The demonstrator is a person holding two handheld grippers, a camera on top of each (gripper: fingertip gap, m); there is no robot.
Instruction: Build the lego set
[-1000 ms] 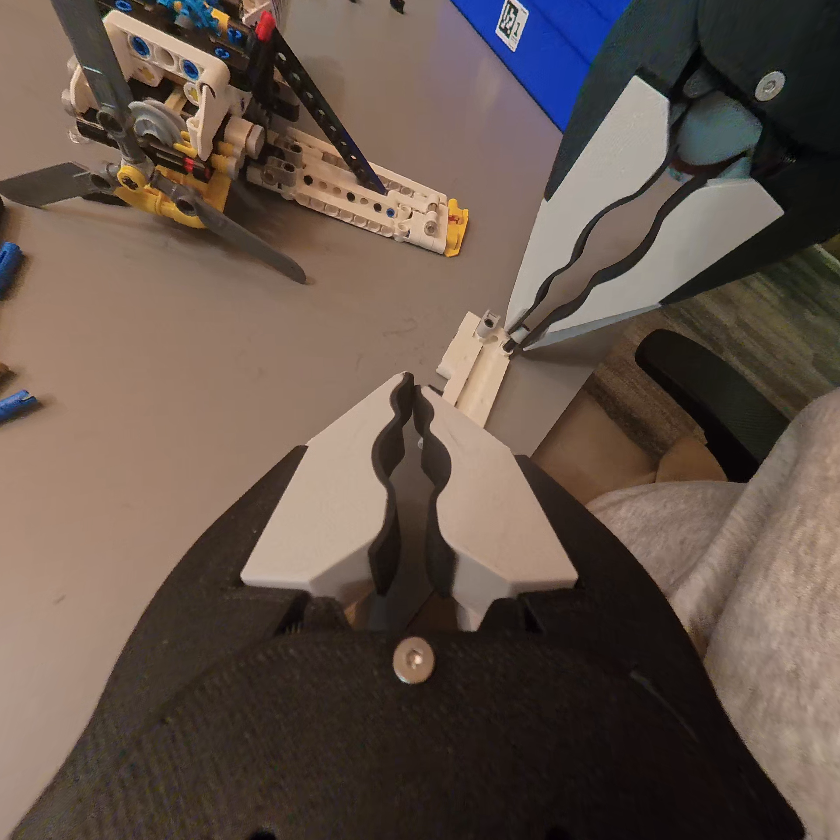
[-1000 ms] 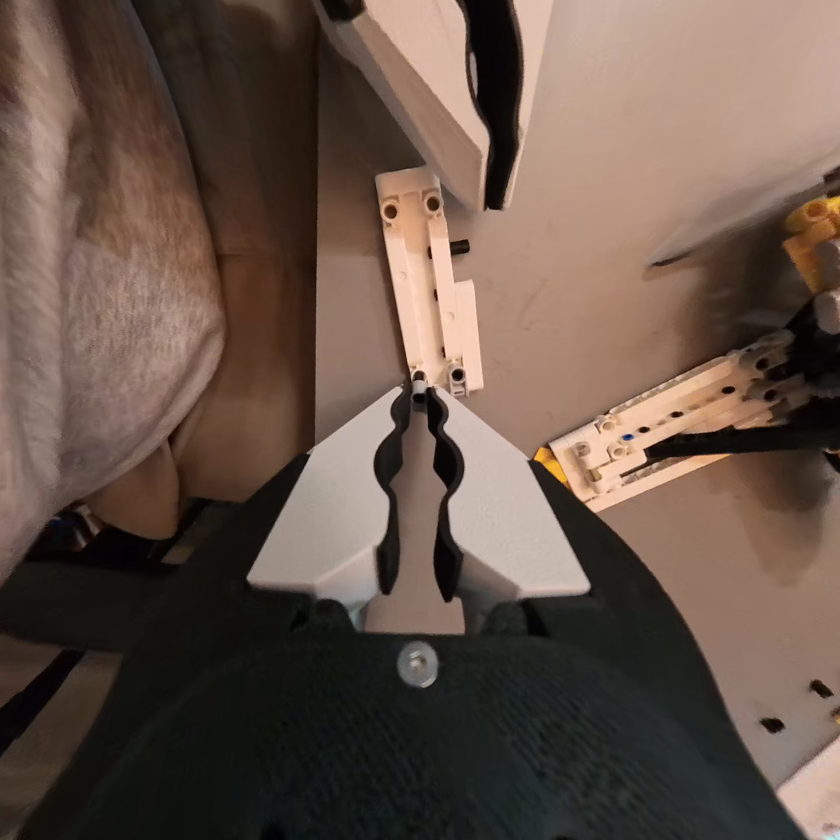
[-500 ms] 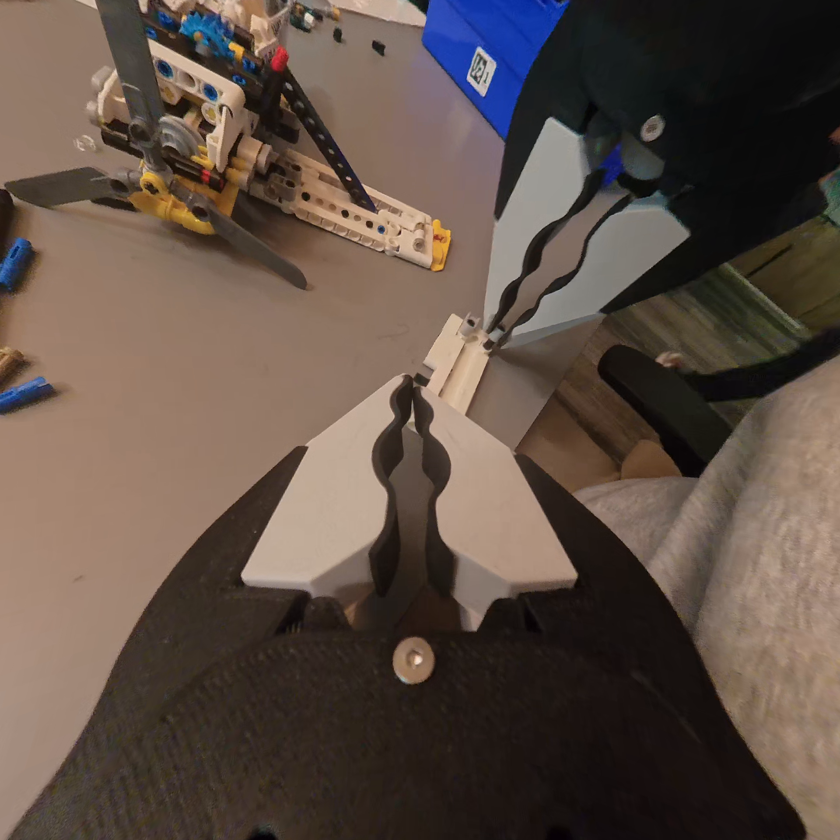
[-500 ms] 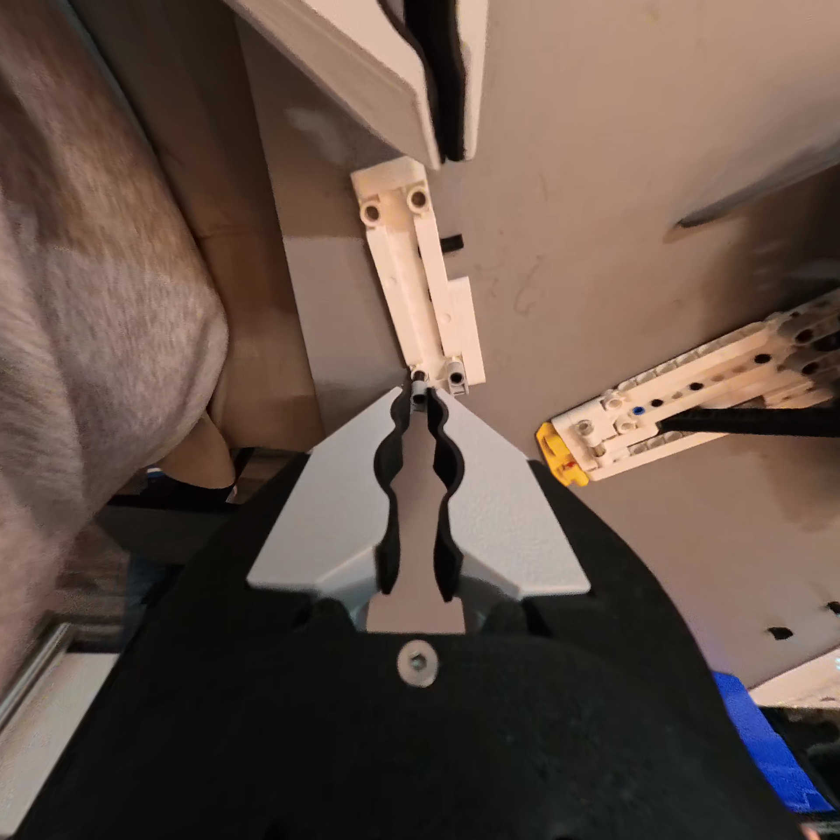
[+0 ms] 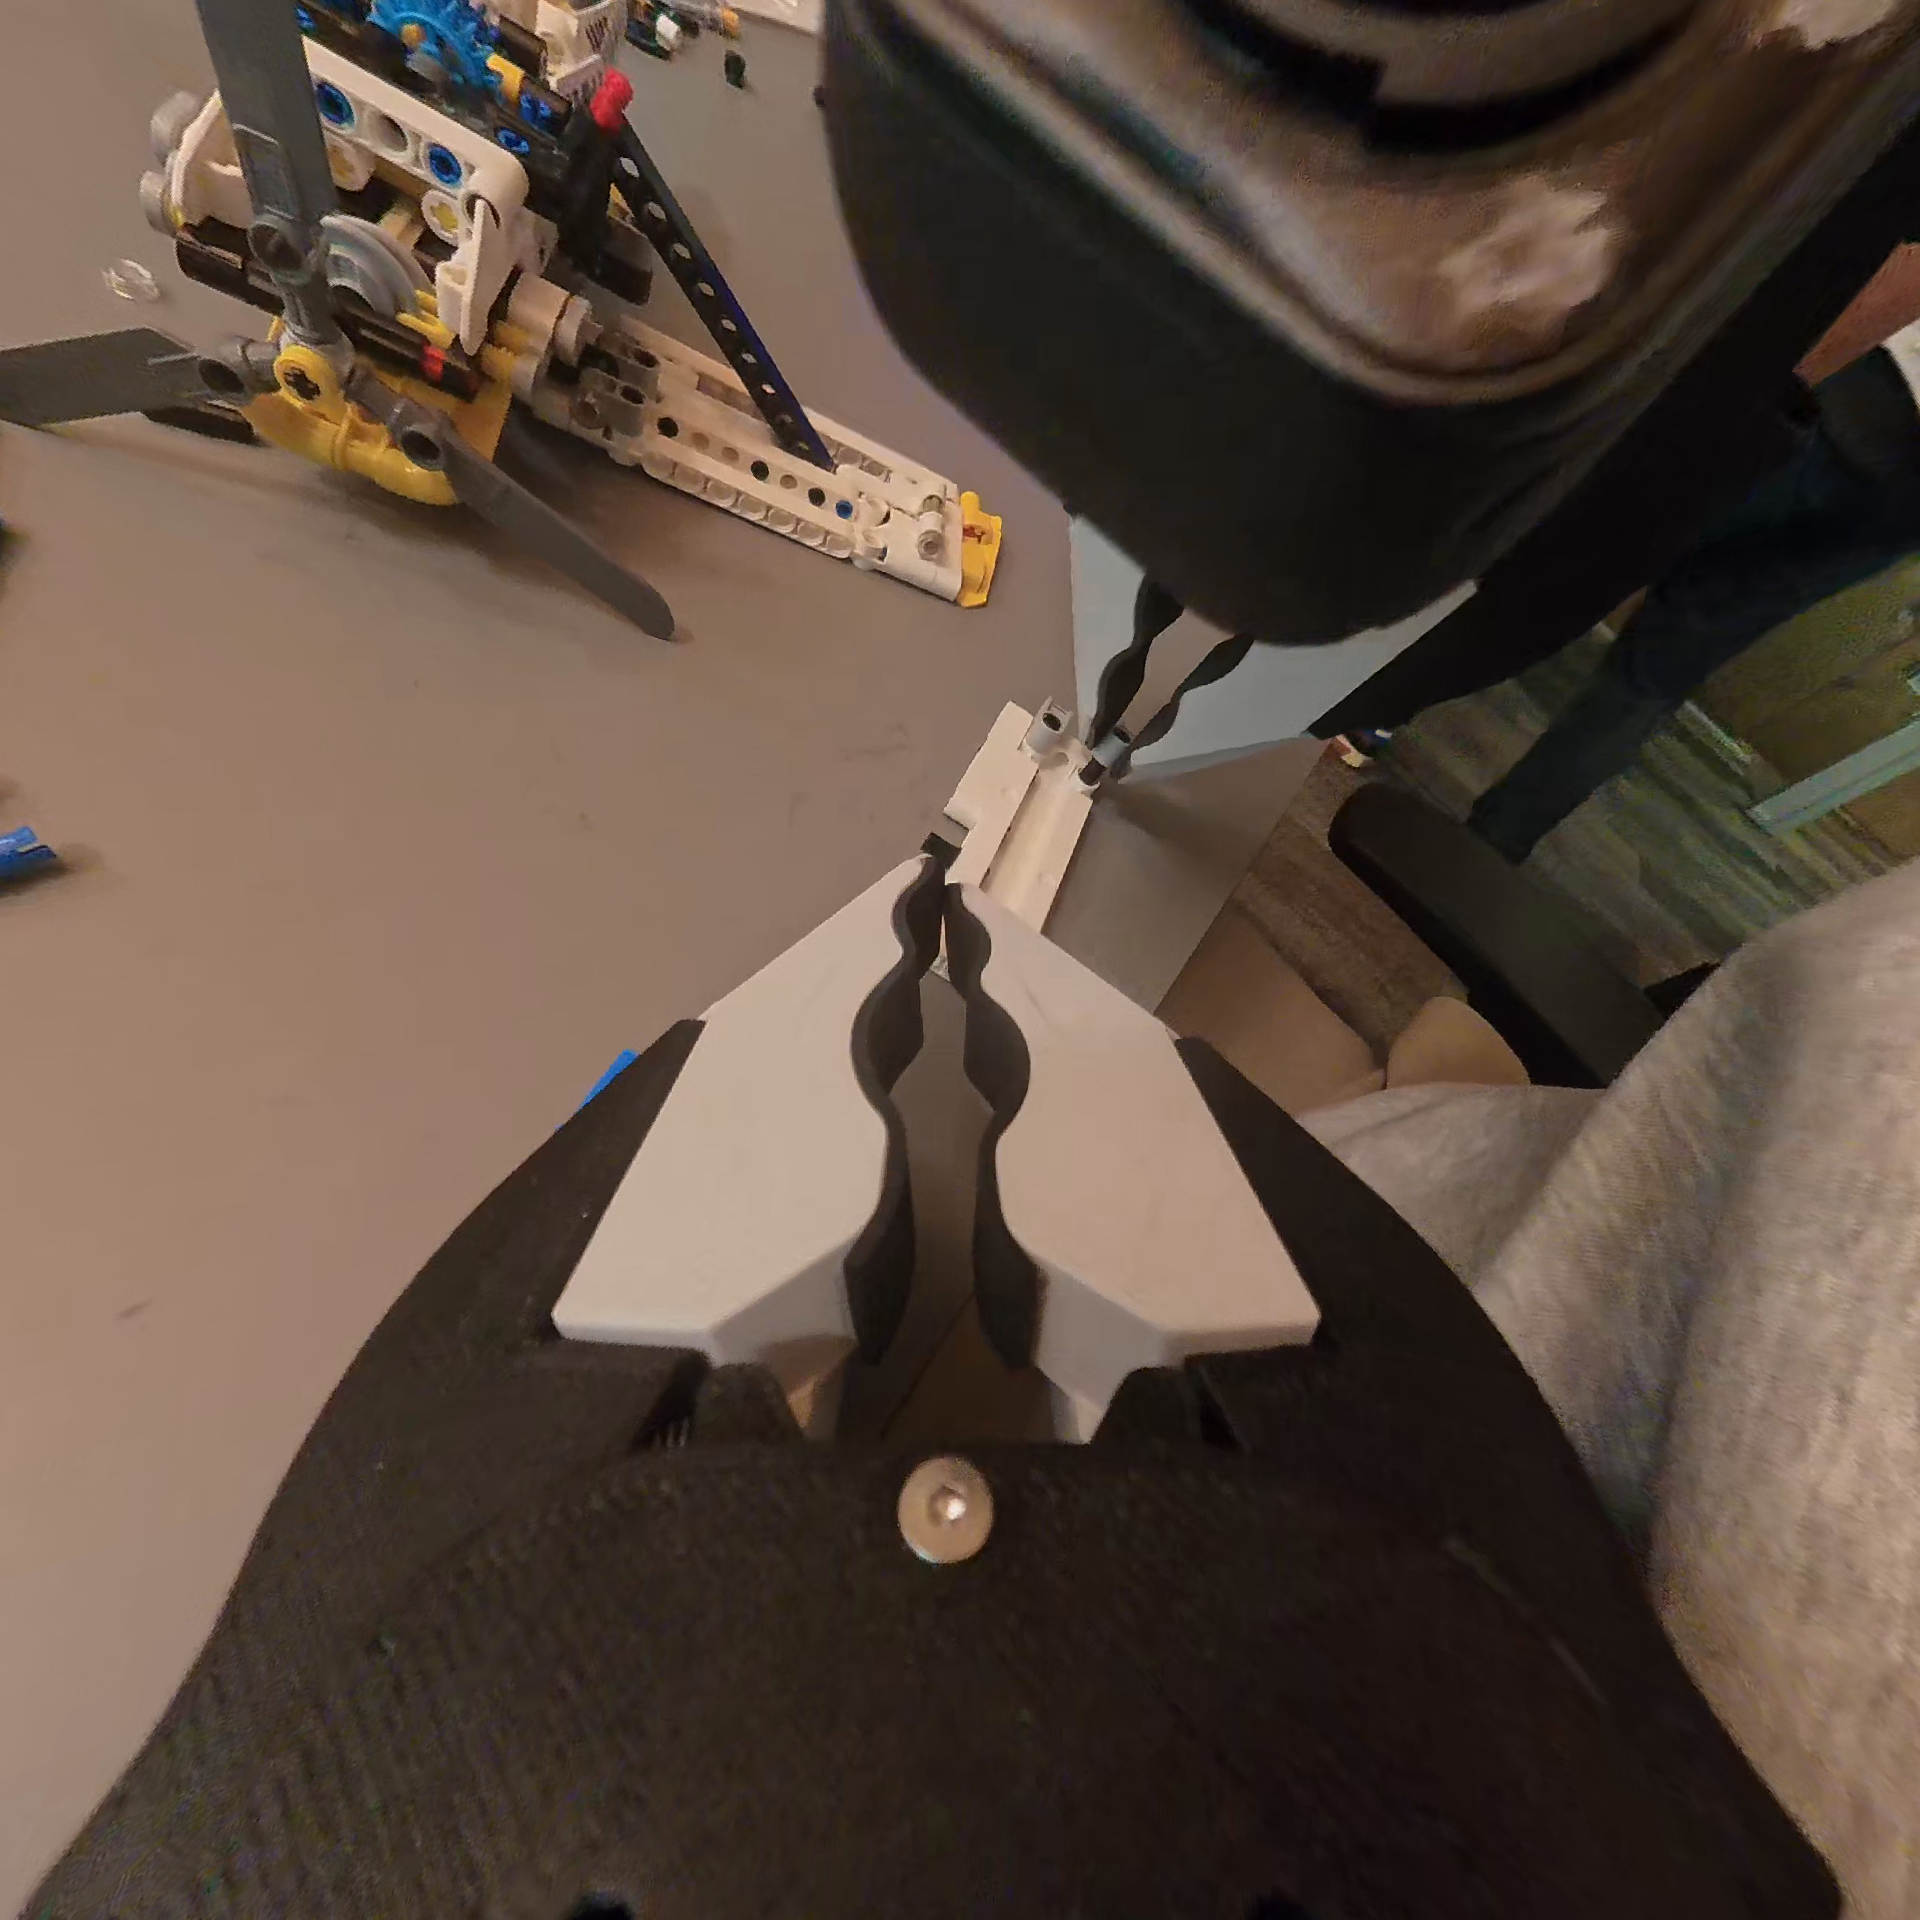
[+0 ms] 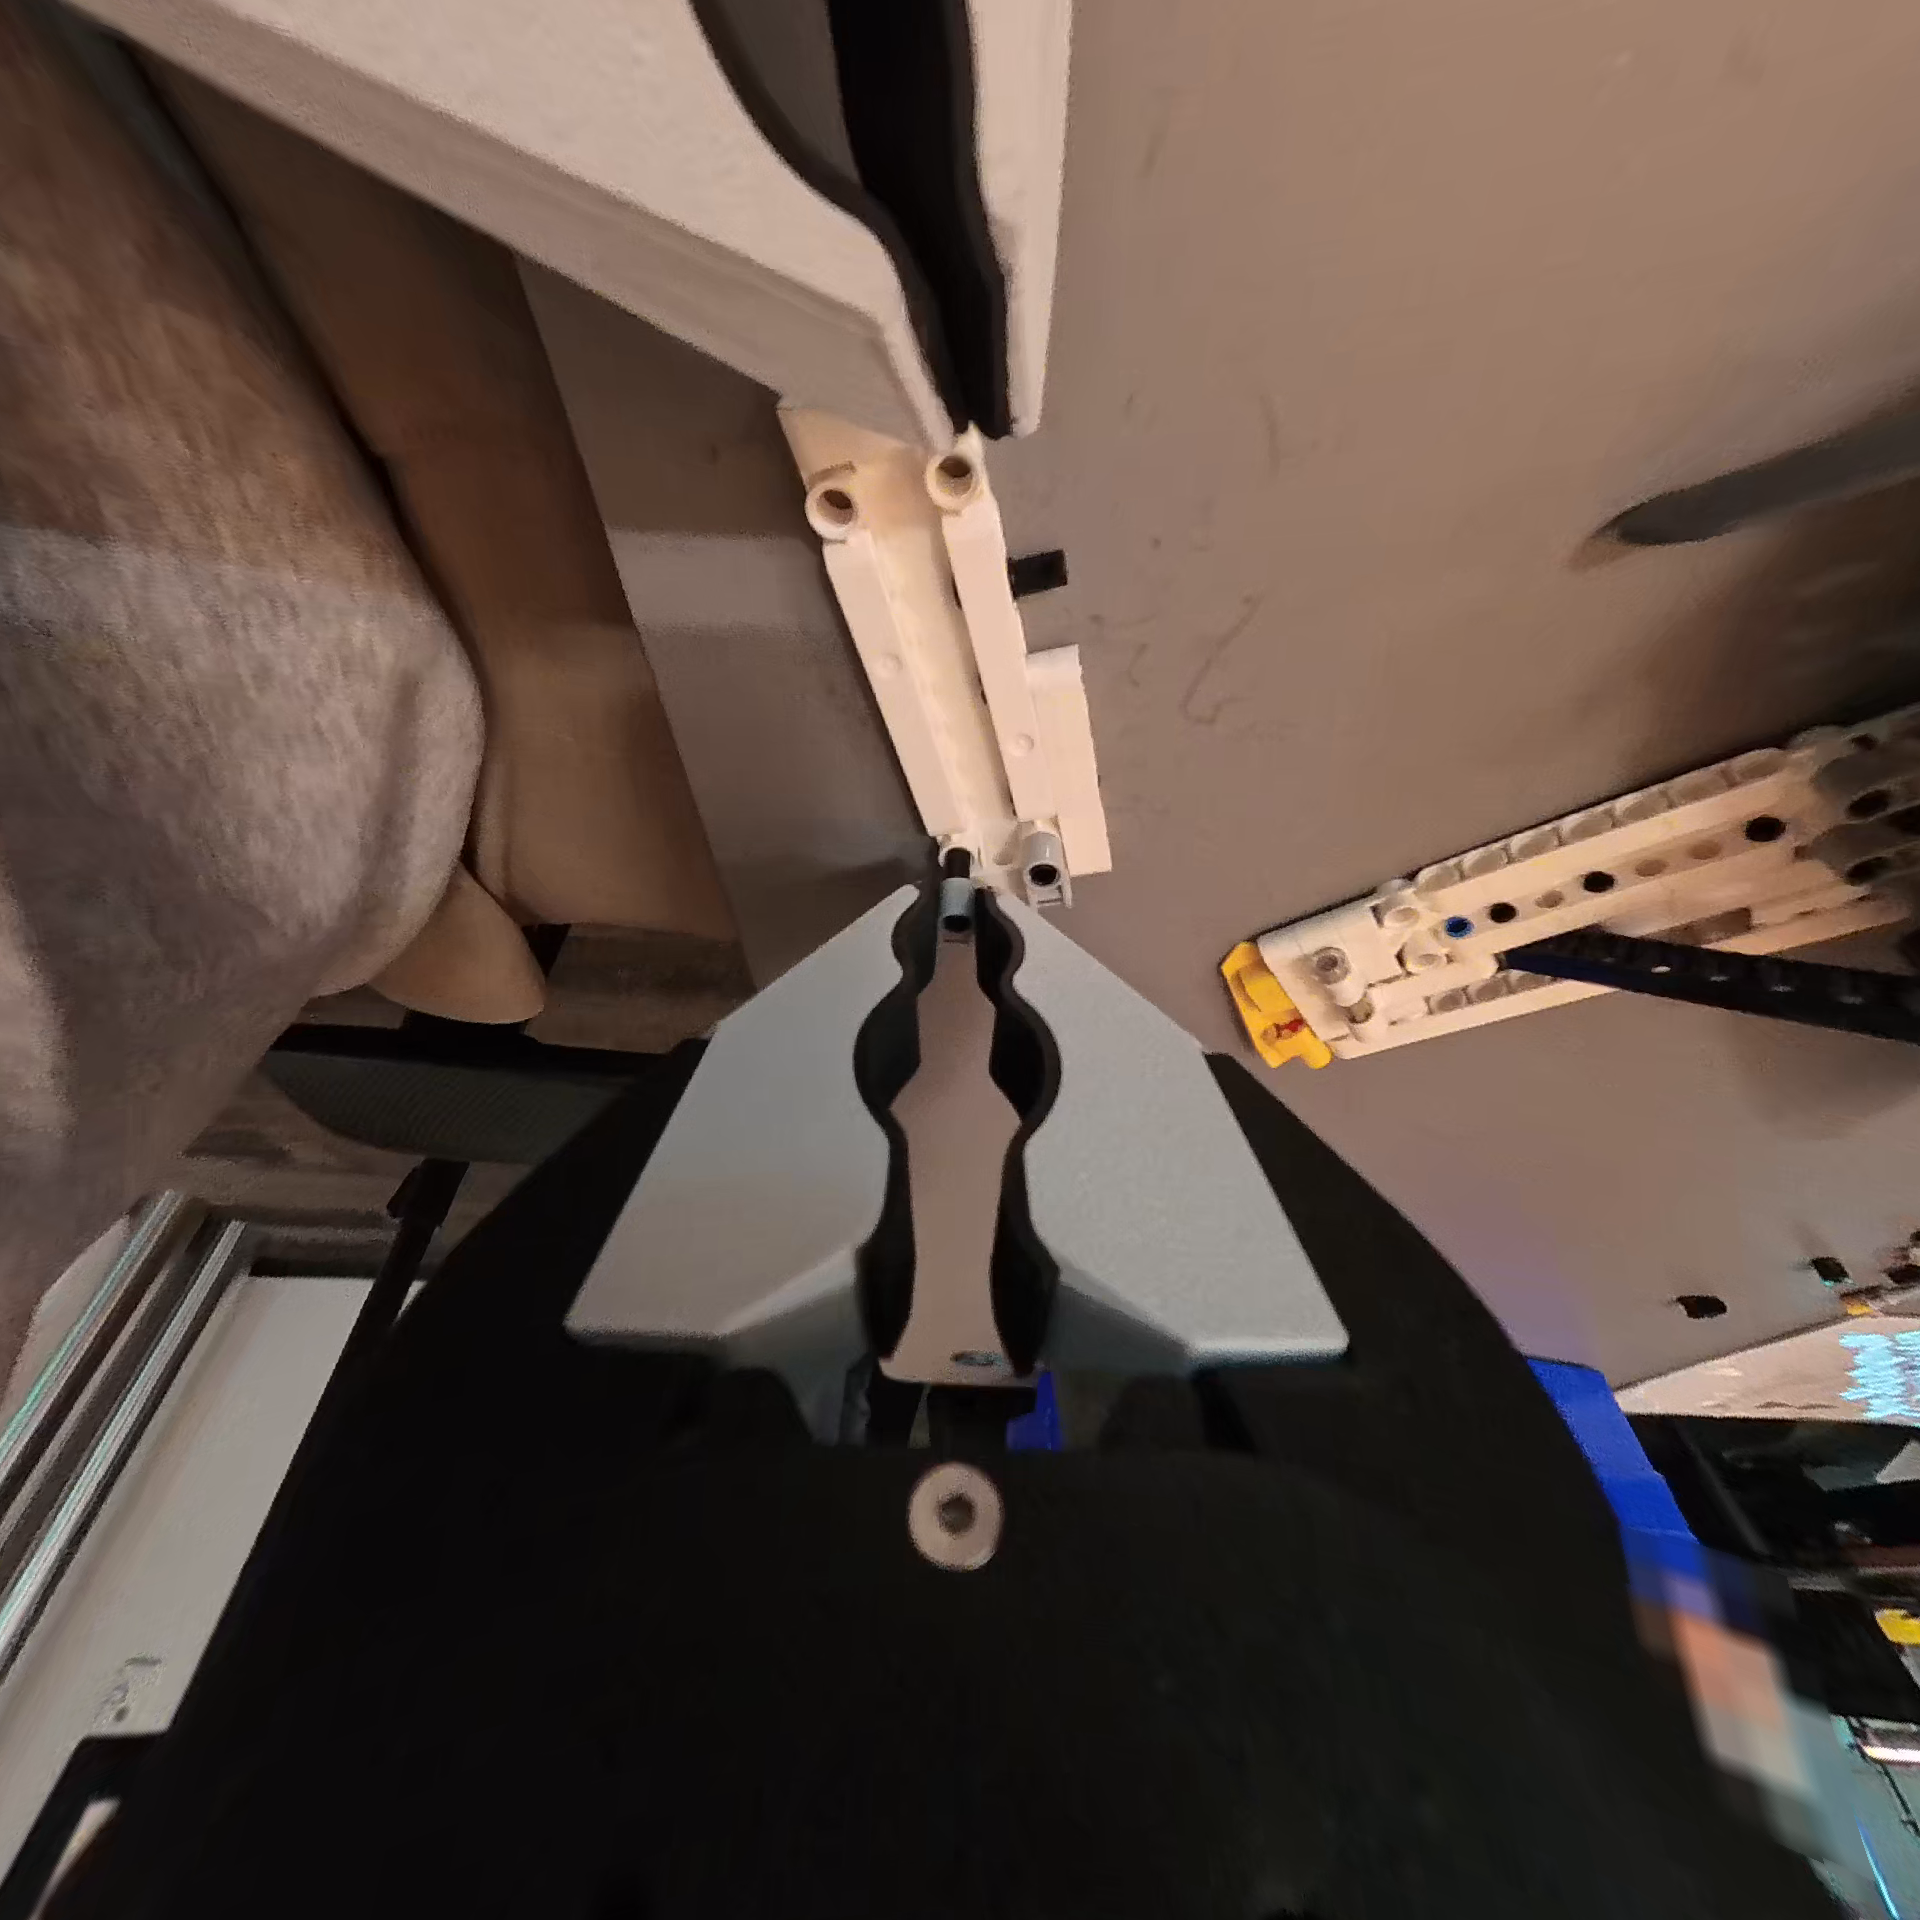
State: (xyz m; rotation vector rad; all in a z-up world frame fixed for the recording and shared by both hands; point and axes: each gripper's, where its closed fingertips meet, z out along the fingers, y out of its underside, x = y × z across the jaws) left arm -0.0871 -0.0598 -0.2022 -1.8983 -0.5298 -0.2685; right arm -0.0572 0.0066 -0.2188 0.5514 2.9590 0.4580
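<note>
A white beam assembly (image 5: 1023, 821) (image 6: 966, 675) lies at the corner of the grey table (image 5: 416, 935). My left gripper (image 5: 940, 883) is shut on its near end and also shows at the top of the right wrist view (image 6: 971, 421). A short black pin (image 6: 1039, 569) sticks out of the assembly's side. My right gripper (image 6: 961, 914) is shut on a small grey pin (image 6: 958, 909) and holds its black tip against the assembly's far end. In the left wrist view the right gripper (image 5: 1117, 748) comes down steeply from above.
The partly built helicopter model (image 5: 416, 312) with grey rotor blades stands at the back left, and its white tail (image 6: 1558, 914) ends in a yellow piece. Loose blue pins (image 5: 21, 852) lie at the left. The table edge, a black chair arm (image 5: 1455, 914) and a grey-clad lap (image 5: 1714, 1351) are at the right. Tip to tip, the grippers are about 8 centimetres apart.
The right gripper has tilted steeper and now looms over the assembly in the left wrist view. Both grippers keep their holds, and the pin stays at the assembly's end.
</note>
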